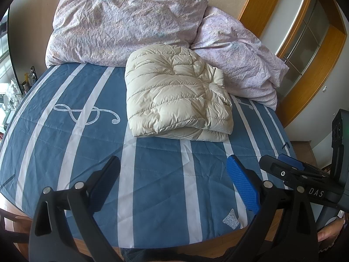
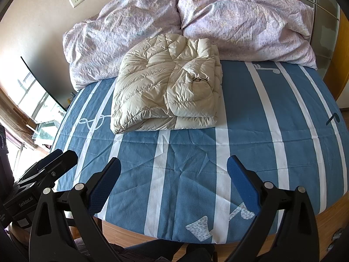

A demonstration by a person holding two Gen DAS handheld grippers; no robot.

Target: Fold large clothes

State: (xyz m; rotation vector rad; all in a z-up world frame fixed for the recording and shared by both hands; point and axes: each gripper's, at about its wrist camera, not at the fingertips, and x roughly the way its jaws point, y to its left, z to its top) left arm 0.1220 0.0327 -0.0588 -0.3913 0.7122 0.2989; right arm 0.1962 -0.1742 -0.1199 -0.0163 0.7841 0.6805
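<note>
Both tongs hang spread and empty over the near edge of a bed. Seen from the left wrist, the left gripper (image 1: 174,185) stands wide apart above the blue striped sheet (image 1: 157,174), with the right gripper (image 1: 290,166) just to its right, tips only partly shown; well ahead of the fingers, the cream down jacket (image 1: 176,93) lies folded into a compact block, its far edge against the rumpled floral duvet (image 1: 122,24). Seen from the right wrist, the right gripper (image 2: 174,185) gapes likewise over bare sheet, the left tool's tip (image 2: 56,159) at its left, and the jacket sits ahead, slightly left. Folding appears finished, barring tidying. No containers appear in either view.
</note>
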